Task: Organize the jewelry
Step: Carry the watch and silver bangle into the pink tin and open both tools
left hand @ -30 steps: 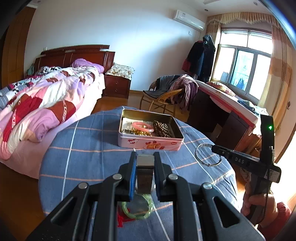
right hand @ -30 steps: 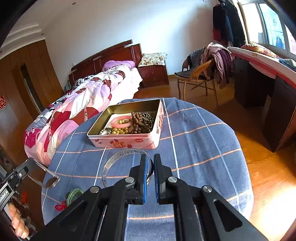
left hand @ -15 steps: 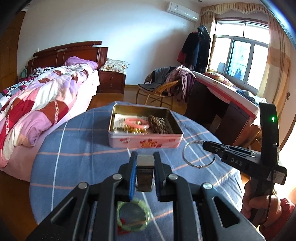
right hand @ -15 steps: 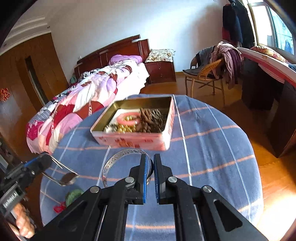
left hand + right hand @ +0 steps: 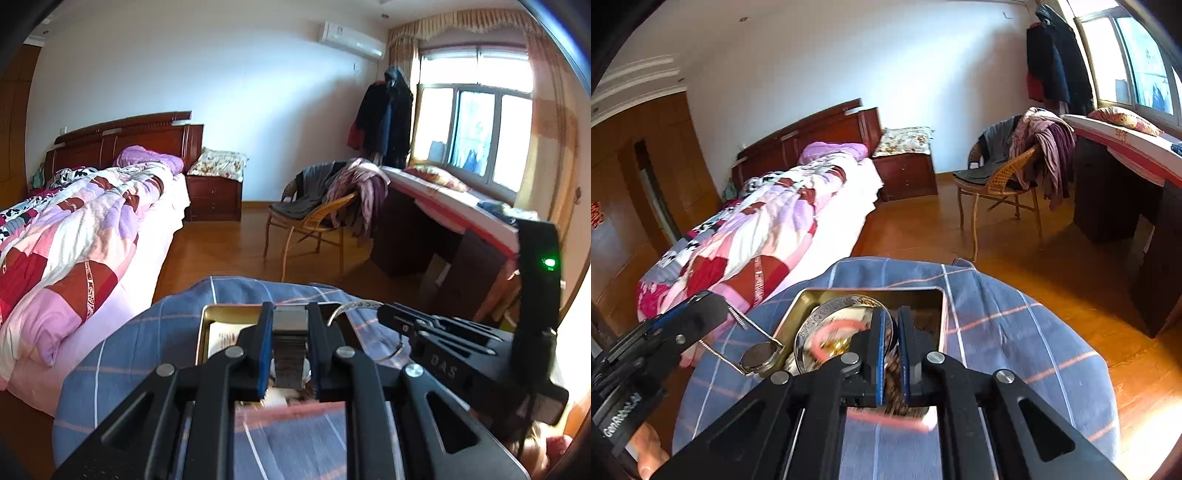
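Note:
A pink tin box (image 5: 943, 314) with beads and a pink bangle (image 5: 831, 334) sits on the blue checked tablecloth (image 5: 1015, 332). My right gripper (image 5: 891, 317) is shut on a silver bangle (image 5: 842, 306) and holds it over the tin. My left gripper (image 5: 290, 317) is shut on a metal-band watch (image 5: 290, 343) above the tin's near edge (image 5: 201, 332). In the right wrist view the watch face (image 5: 759, 356) hangs at the tin's left side. In the left wrist view the silver bangle (image 5: 351, 306) and the right gripper (image 5: 424, 325) show to the right.
The round table stands in a bedroom. A bed with a patchwork quilt (image 5: 74, 229) lies to the left. A wicker chair with clothes (image 5: 317, 214) and a dark desk (image 5: 424, 229) stand beyond the table.
Both grippers have moved forward to over the tin, with the watch and the silver bangle still held. The green bangle on the cloth has dropped out of view.

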